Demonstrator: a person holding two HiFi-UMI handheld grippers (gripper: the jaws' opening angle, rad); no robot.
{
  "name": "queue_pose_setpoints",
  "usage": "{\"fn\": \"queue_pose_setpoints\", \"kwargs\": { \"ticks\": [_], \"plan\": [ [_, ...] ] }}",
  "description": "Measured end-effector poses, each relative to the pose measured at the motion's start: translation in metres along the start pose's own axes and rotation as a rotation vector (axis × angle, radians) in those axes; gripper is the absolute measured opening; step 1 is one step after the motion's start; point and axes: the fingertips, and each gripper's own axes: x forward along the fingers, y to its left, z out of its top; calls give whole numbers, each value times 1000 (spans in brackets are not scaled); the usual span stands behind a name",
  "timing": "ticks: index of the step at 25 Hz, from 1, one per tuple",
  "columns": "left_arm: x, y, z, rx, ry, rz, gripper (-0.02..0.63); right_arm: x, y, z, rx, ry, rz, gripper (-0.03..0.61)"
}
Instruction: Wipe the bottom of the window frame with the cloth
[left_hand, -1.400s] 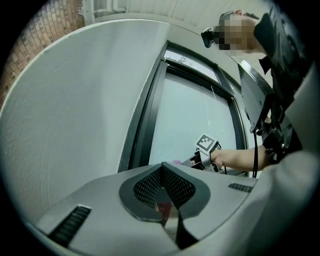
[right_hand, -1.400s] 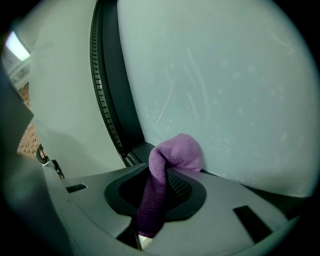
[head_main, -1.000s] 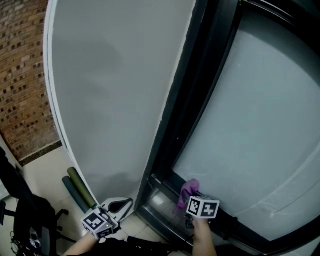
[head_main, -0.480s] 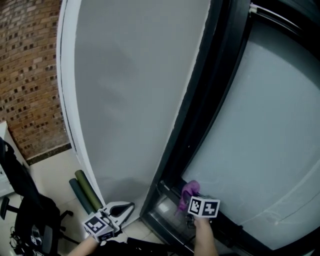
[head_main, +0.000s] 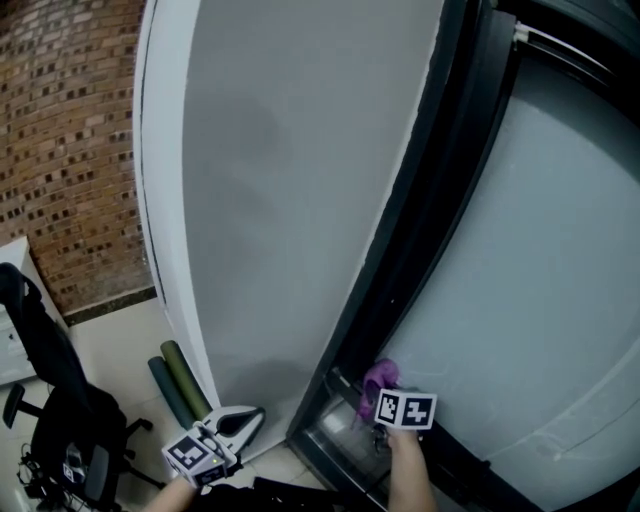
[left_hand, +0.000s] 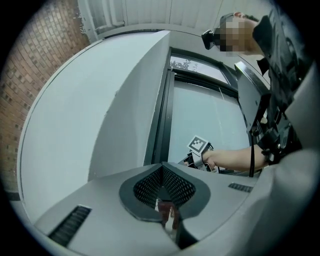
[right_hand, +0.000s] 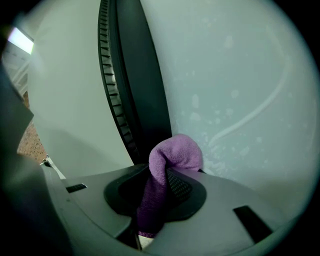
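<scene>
Between the right gripper's (right_hand: 160, 196) jaws the purple cloth (right_hand: 174, 159) sits pinched, its bunched end just ahead against the dark window frame (right_hand: 136, 90). Wiping seems under way; the next move calls for dragging it along the bottom rail. The left gripper (left_hand: 163, 196) idles, closed on nothing.

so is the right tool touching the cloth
Touching: the right gripper view shows the right tool shut on the purple cloth, which bulges out above its jaws.

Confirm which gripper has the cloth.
The right gripper, jaws shut on the purple cloth by the window frame; the left gripper is shut on nothing.
</scene>
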Motion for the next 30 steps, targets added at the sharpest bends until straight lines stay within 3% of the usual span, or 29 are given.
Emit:
{"fn": "queue_pose_setpoints", "kwargs": {
  "ticks": [16, 30],
  "plan": [
    [-31, 9, 0, 2, -5, 87, 4, 14, 16, 5, -80, 10, 17, 86],
    [-19, -4, -4, -11, 37, 6, 3, -16, 42, -32, -81, -48, 134, 84]
  ]
}}
